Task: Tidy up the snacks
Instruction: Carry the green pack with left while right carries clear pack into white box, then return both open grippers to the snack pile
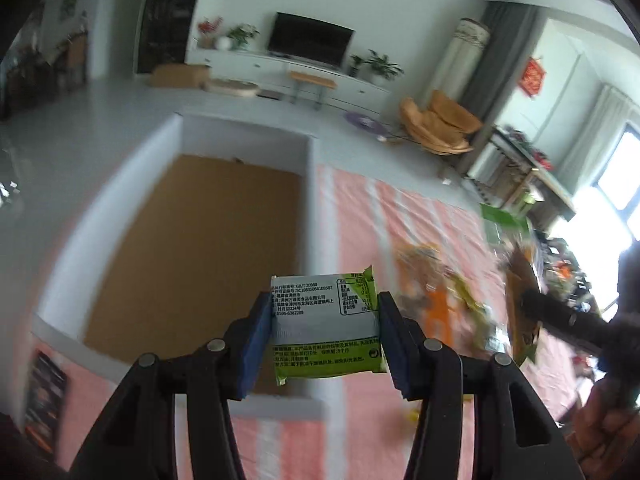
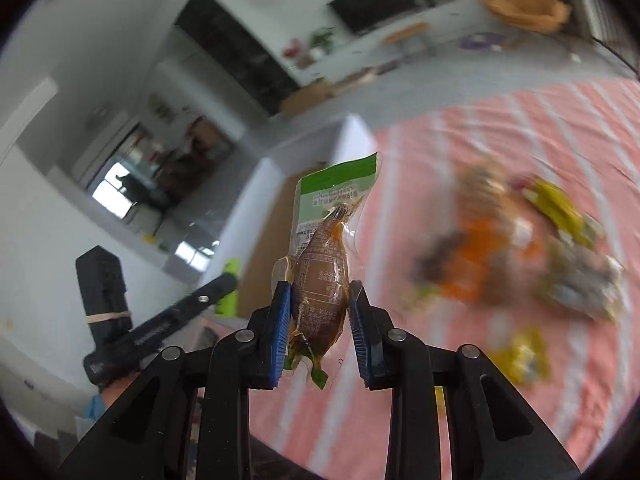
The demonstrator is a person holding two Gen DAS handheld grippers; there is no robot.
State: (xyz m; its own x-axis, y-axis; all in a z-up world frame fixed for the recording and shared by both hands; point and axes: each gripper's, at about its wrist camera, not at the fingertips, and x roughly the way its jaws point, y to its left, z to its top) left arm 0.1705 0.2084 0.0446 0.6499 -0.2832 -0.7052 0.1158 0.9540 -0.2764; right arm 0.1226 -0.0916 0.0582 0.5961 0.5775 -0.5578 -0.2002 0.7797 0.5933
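Slippage is the near risk: the right gripper (image 2: 320,320) fingers are clamped on a slick vacuum-packed brown snack (image 2: 322,280), the left gripper (image 1: 322,340) fingers on a green-and-white packet (image 1: 325,328). Beyond the left fingers lies the open box (image 1: 192,236); a late release could drop either onto the striped worktop (image 1: 420,220) by the loose snack pile (image 2: 516,248).

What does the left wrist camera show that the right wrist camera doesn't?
Only the left view: the left gripper shut on a green-and-white packet, and the box's brown floor, seen from above.

Only the right view: the right gripper shut on a clear pouch with a brown snack inside.

Both: the box, the striped cloth and the blurred snack pile.
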